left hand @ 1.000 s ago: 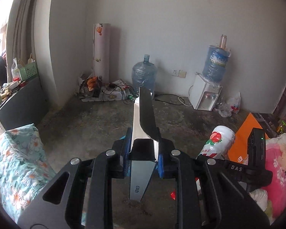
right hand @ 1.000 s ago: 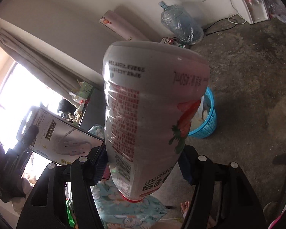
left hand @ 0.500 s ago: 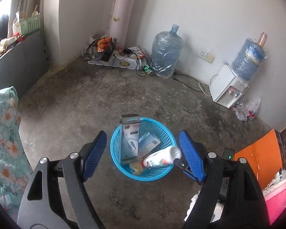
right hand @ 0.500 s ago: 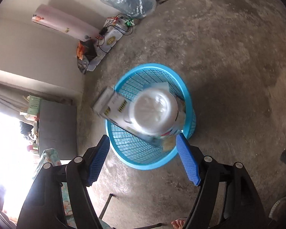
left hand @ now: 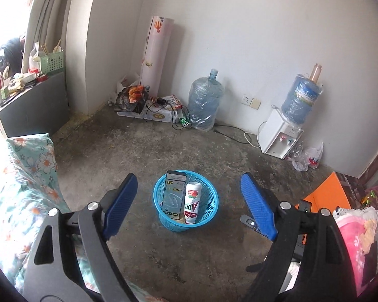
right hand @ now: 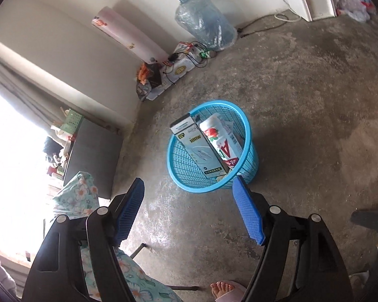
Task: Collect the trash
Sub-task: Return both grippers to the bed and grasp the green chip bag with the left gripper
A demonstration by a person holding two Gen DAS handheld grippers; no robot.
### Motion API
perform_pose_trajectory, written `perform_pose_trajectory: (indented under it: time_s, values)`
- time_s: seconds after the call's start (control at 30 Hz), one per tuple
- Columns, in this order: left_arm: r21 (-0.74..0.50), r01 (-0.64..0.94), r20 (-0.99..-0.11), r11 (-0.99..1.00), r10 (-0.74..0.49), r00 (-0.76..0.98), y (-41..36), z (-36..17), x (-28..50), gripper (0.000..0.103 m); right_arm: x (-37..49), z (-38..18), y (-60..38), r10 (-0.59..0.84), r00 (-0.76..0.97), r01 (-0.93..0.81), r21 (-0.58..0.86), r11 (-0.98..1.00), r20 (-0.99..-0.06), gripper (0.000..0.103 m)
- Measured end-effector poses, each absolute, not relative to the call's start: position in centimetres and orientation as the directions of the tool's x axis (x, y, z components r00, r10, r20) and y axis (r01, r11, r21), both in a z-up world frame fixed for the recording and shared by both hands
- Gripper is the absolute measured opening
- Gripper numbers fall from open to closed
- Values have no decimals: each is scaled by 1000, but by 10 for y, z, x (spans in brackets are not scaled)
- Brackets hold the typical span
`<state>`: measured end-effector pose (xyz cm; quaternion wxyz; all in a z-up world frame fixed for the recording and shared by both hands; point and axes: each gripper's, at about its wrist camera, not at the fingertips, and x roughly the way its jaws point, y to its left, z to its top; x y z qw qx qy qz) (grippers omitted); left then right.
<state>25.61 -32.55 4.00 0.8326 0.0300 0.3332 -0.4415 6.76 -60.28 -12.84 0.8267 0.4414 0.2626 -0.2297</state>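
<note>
While both pairs of tongs hang empty above the bare concrete floor (left hand: 189, 256), the risks lie mostly in what stands loosely in the round blue plastic mesh basket (left hand: 209, 206). Going left to right there: the tall white-and-grey cardboard box (left hand: 174, 196) leans upright against the basket's left wall with its top above the rim, so it looks ready to tip out if the light basket is nudged or if another piece is dropped against it. Just beside it on the right, touching it, the white plastic drink bottle with a strawberry label (left hand: 192, 206) stands cap-down and tilted; a knock could roll it over the rim, I judge. The basket itself seems light enough to skid or topple on the floor if tongs clip its rim on the next pass.

The left tongs (left hand: 189, 206) have their blue pads spread wide and are opening further, with nothing pressed between them; basket, box and bottle sit well below and ahead, framed in the gap. The right tongs (right hand: 189, 209) are likewise spread and hold nothing; in the right wrist view the basket (right hand: 189, 183) lies ahead and slightly right of centre, its near rim close to the right pad in the picture, box (right hand: 196, 148) left and bottle (right hand: 221, 143) right inside it.
</note>
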Motion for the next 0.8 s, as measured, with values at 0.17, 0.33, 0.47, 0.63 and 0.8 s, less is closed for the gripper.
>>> perform_pose_trajectory:
  time_s: [0.17,0.33,0.47,0.63,0.8]
  values:
    - [-211,779,-504,590,-749,430,-237,87,204,83,59,-46,-529,-214,802,523,481,703,-558,84]
    - [-159,725,-475,670,-696,539,-137,97,165,84,59,-1,-455,-209,815,443,349,826,-540,97]
    - [-176,590,-450,788,-597,664,-49,95,142,84,80,6,-405,-157,747,387,230,893,-646,97]
    - [-209,349,-465,913,-407,786,54,79,115,84,85,19,-348,96,762,171,342,924,-640,97]
    - [-270,168,-508,948,-288,812,133,60,97,84,97,25,-289,320,715,-14,445,896,-622,97]
